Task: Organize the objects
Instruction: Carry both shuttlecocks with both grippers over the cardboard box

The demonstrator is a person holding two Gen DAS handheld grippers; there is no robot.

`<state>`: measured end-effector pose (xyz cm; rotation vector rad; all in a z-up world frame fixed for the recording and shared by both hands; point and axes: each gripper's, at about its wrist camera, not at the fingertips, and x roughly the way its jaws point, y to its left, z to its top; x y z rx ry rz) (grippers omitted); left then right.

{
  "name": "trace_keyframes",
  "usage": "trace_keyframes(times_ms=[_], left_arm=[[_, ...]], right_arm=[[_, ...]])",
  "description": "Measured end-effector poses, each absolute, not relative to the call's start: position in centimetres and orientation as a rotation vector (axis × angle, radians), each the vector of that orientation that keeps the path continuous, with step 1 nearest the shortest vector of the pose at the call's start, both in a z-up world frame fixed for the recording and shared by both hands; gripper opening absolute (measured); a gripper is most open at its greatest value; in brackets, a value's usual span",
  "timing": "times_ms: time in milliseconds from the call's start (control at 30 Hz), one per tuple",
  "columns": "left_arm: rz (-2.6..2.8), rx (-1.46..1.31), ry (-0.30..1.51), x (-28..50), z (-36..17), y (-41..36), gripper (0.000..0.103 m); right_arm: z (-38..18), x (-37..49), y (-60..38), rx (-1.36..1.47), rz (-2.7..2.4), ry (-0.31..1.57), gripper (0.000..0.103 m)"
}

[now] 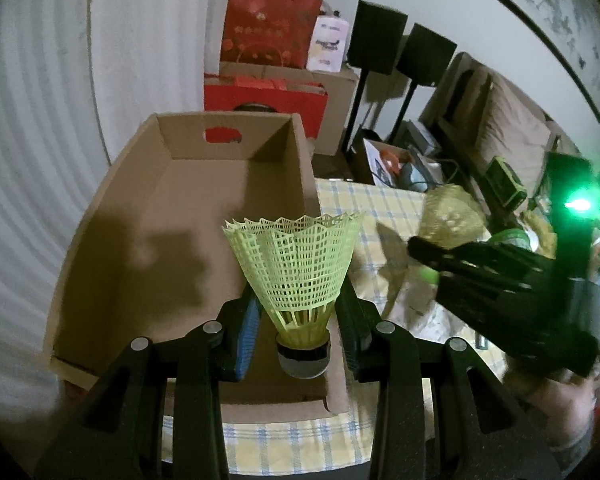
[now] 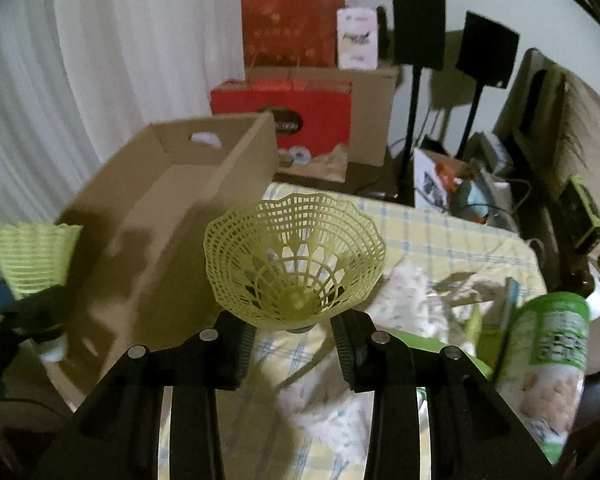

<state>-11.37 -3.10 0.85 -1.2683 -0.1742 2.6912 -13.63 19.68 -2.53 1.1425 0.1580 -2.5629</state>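
Note:
My left gripper [image 1: 300, 314] is shut on the base of a yellow-green plastic shuttlecock [image 1: 296, 264], skirt up, with its black-banded cork low between the blue pads. It hangs over the near end of an open, empty cardboard box [image 1: 180, 208]. To the right, my right gripper [image 1: 424, 256] carries a second, blurred shuttlecock [image 1: 452, 216] above the table. In the right wrist view that gripper [image 2: 296, 330] is shut on its shuttlecock [image 2: 296, 264], the skirt opening toward the camera. The box [image 2: 172, 216] lies to its left, and the left gripper's shuttlecock [image 2: 32, 260] shows at the far left.
The box rests on a table under a yellow and blue check cloth [image 1: 380, 208]. A green-labelled canister [image 2: 552, 352] lies at the right by crumpled cloth. Red bags [image 2: 292, 28], cardboard boxes and two black speakers on stands [image 2: 420, 28] stand behind. A white curtain hangs on the left.

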Motion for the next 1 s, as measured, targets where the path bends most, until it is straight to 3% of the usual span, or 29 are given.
trace_keyframes(times_ms=[400,1000], left_arm=[[2.781,-1.203,-0.137,-10.0,2.3,-4.0,0.033],[2.847,-1.229,-0.147,-10.0,2.1,-9.0,0.033]], right_arm=[[0.6,-9.5,18.7,1.049,-2.617,0.122,0.035],[1.0,-8.1,13.4,1.057,-2.578,0.107,0.035]])
